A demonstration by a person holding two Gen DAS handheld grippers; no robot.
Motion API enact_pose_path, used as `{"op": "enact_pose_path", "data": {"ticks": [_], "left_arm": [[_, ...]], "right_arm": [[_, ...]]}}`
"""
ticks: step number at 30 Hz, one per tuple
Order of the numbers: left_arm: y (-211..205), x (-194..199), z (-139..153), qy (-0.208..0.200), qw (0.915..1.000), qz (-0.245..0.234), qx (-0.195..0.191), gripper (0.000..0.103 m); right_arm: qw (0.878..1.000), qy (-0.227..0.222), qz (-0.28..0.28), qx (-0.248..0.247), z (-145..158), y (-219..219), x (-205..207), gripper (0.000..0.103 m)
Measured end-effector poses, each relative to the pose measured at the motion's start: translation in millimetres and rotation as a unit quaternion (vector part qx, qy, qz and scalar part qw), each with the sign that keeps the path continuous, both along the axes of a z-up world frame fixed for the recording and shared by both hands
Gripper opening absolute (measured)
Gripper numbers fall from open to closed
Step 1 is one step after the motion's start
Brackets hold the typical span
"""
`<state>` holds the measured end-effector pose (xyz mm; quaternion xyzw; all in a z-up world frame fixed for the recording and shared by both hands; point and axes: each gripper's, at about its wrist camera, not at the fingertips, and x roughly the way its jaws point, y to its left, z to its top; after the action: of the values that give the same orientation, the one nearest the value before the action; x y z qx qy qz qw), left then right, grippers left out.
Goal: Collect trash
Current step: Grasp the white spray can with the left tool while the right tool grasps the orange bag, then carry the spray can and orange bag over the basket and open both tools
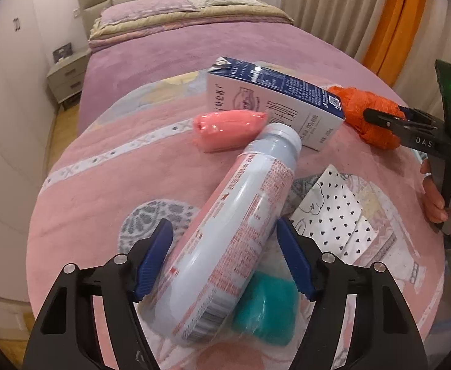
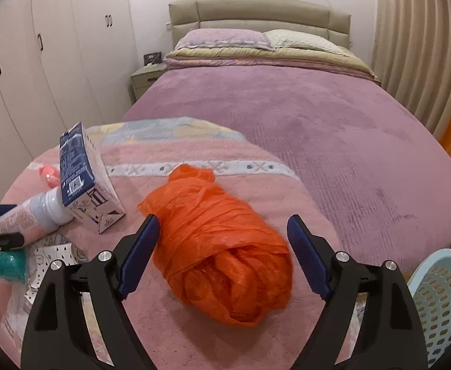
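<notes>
Left wrist view looks down on a plush pink blanket (image 1: 102, 191) with a fuzzy pile and a pale woven band, spread over the foot of a bed (image 1: 170, 52) covered in quilted mauve fabric. At the bottom of the frame the left tongs (image 1: 225, 256) stand open, their ribbed blue pads (image 1: 154, 256) on either side of a smooth pale-blue plastic bottle (image 1: 228, 231) that lies on its side; a printed pink-and-red label wraps its cylindrical body. The pads do not press on it: a gap shows on each side. Under the bottle's base, at lower centre, lies a crumpled teal wad (image 1: 268, 311) in clear film. Right of the bottle rests a flat creased paper wrapper (image 1: 333, 215) printed with small black hearts. Above the bottle's cap sits a glossy pink pouch (image 1: 228, 129), rounded and soft-looking, and behind it a rectangular white-and-navy cardboard carton (image 1: 271, 101) with sharp folded corners.

Right wrist view has the right tongs (image 2: 222, 252) open too, at lower centre, straddling a bundle of thin crinkled orange plastic bag (image 2: 222, 252) wound into a rough oval. The left pad sits just beside the bundle, the right pad stands clear of it. The carton (image 2: 83, 178) tilts at middle left against the bottle's cap end (image 2: 49, 209). At the lower right edge curves a pale-blue perforated plastic basket (image 2: 441, 296). In the left wrist view a hand (image 1: 441, 197) grips the right tongs' handle at the right edge.
</notes>
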<state>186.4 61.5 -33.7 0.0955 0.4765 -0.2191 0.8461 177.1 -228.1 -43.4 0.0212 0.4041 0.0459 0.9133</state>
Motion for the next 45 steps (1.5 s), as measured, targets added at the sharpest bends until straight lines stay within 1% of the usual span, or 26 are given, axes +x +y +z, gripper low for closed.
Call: {"op": "enact_pose_path", "data": {"ticks": [2, 5, 6, 7, 8, 10, 12, 15, 18, 23, 26, 29, 31, 32, 34, 36, 38, 41, 43, 45], "left_arm": [[-6, -2, -3, -0.002, 0.9999, -0.001, 0.010, 0.068], [-9, -5, -4, -0.002, 0.9999, 0.006, 0.010, 0.064], [-10, -6, -3, -0.003, 0.9999, 0.008, 0.009, 0.061], [-9, -7, -2, -0.003, 0.9999, 0.012, 0.007, 0.058], [-9, -10, -1, -0.005, 0.9999, 0.015, 0.005, 0.056], [-8, -16, 1, -0.016, 0.9996, 0.022, 0.007, 0.050], [-5, -24, 4, -0.023, 0.9992, 0.032, -0.004, 0.049], [1, -31, 13, -0.031, 0.9981, 0.043, -0.030, 0.048], [3, -43, 29, -0.052, 0.9964, 0.050, -0.044, 0.047], [-6, -66, 57, -0.086, 0.9922, 0.056, -0.072, 0.046], [-17, -78, 72, -0.100, 0.9881, 0.050, -0.105, 0.046], [-39, -91, 83, -0.116, 0.9849, 0.035, -0.124, 0.046], [-53, -97, 89, -0.122, 0.9824, 0.024, -0.140, 0.046], [-61, -101, 92, -0.125, 0.9810, 0.018, -0.147, 0.046], [-82, -106, 96, -0.128, 0.9788, 0.003, -0.160, 0.046], [-104, -112, 99, -0.126, 0.9768, -0.016, -0.172, 0.046], [-132, -116, 99, -0.124, 0.9750, -0.039, -0.180, 0.046], [-175, -120, 98, -0.118, 0.9719, -0.074, -0.190, 0.046], [-203, -122, 95, -0.111, 0.9698, -0.095, -0.195, 0.046], [-231, -125, 92, -0.103, 0.9679, -0.117, -0.197, 0.047]], "right_arm": [[1.000, 0.009, 0.009, -0.006, -3, 4, 2, 0.080], [1.000, 0.014, 0.013, -0.015, -6, 9, 4, 0.080], [1.000, 0.014, 0.014, -0.016, -8, 11, 6, 0.075], [1.000, 0.014, 0.015, -0.017, -8, 12, 5, 0.068], [1.000, 0.012, 0.014, -0.018, -8, 12, 3, 0.065], [1.000, 0.000, 0.013, -0.018, -6, 13, -1, 0.052], [0.999, -0.034, 0.010, -0.017, 2, 14, -13, 0.048], [0.999, -0.049, -0.001, -0.001, 7, 10, -27, 0.045], [0.998, -0.065, -0.012, 0.014, 18, 5, -46, 0.045], [0.995, -0.093, -0.025, 0.039, 44, -4, -84, 0.045], [0.992, -0.112, -0.045, 0.041, 63, -12, -113, 0.045], [0.989, -0.131, -0.057, 0.040, 77, -19, -136, 0.045], [0.986, -0.145, -0.075, 0.033, 87, -29, -158, 0.045], [0.985, -0.146, -0.083, 0.029, 90, -33, -161, 0.045], [0.985, -0.135, -0.108, 0.028, 94, -47, -171, 0.045], [0.982, -0.117, -0.138, 0.049, 93, -71, -184, 0.045], [0.979, -0.108, -0.167, 0.047, 91, -90, -195, 0.045], [0.971, -0.094, -0.217, 0.039, 84, -121, -209, 0.045], [0.963, -0.087, -0.249, 0.050, 77, -147, -220, 0.045], [0.958, -0.079, -0.271, 0.054, 71, -163, -227, 0.045]]}}
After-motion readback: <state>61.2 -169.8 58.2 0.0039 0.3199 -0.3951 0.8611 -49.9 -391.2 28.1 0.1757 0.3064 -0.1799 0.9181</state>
